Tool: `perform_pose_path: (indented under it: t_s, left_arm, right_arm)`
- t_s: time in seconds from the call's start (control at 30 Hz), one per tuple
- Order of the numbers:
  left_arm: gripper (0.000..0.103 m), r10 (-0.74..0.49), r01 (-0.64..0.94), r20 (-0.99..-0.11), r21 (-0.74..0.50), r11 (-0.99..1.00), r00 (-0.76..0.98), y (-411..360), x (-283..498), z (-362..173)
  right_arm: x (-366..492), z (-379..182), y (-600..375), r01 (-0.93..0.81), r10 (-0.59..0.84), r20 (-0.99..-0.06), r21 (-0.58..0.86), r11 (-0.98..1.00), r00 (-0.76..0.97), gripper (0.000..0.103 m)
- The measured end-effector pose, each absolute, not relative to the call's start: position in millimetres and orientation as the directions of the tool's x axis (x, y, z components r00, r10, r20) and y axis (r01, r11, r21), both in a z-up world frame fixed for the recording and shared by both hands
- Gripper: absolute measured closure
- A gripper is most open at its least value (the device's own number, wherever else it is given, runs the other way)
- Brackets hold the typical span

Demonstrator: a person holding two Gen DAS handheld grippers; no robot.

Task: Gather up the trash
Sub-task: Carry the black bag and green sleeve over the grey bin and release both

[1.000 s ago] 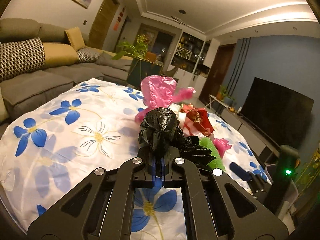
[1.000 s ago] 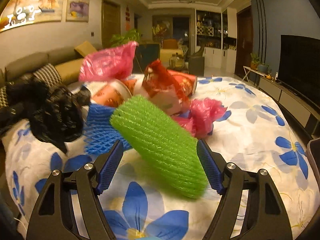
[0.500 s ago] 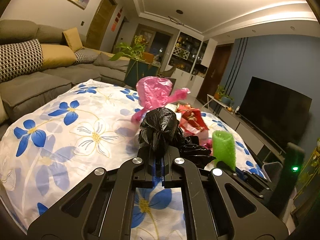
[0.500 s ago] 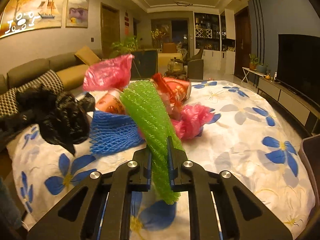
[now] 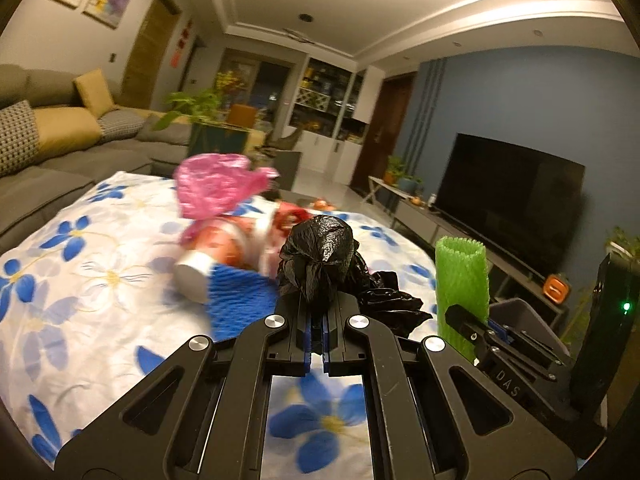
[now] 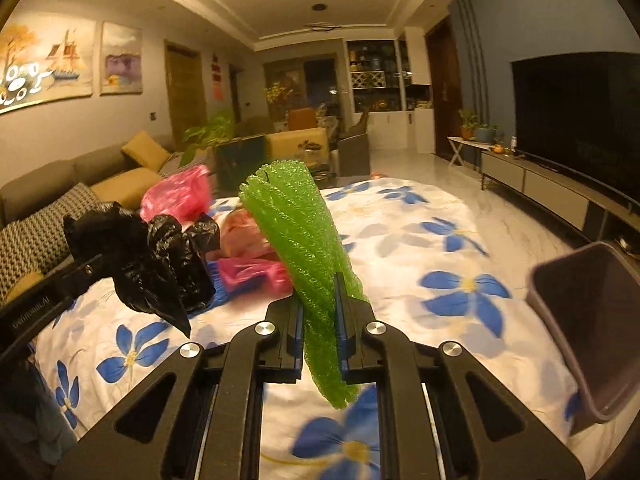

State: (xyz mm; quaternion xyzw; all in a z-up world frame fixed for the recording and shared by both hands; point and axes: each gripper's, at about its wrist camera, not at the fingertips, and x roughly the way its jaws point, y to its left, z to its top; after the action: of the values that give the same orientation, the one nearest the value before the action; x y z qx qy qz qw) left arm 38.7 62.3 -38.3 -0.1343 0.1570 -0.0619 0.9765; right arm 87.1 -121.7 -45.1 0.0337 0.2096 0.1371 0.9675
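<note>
My left gripper (image 5: 318, 320) is shut on a crumpled black plastic bag (image 5: 320, 256), held above the flowered tablecloth (image 5: 80, 280). My right gripper (image 6: 318, 320) is shut on a green foam net sleeve (image 6: 296, 232), lifted clear of the table; the green sleeve (image 5: 462, 276) stands upright at the right of the left wrist view. The black bag (image 6: 148, 264) hangs at the left of the right wrist view. On the table remain a pink plastic bag (image 5: 216, 188), a blue foam net (image 5: 240, 296), red-and-white wrappers (image 5: 232, 240) and a smaller pink bag (image 6: 252, 274).
A dark trash bin (image 6: 588, 320) stands open at the table's right edge, also seen as the bin (image 5: 516, 316) behind the right gripper. A sofa (image 6: 80, 192) lies to the left, a TV (image 6: 576, 120) and low cabinet to the right.
The right gripper closed on the green sleeve, lifted it off the table and carried it right toward the bin. The left gripper with the black bag rose and shifted right.
</note>
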Motion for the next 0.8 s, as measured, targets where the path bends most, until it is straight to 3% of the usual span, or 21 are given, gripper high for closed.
perform_pose_path:
  t_s: [0.8]
  left_arm:
    - [0.101, -0.475, 0.440, -0.222, -0.191, 0.877, 0.851, -101.4, 83.1, -6.7]
  right_arm:
    - [63.9, -22.5, -278.3, 0.089, -0.035, -0.302, 0.167, 0.982, 0.953, 0.089]
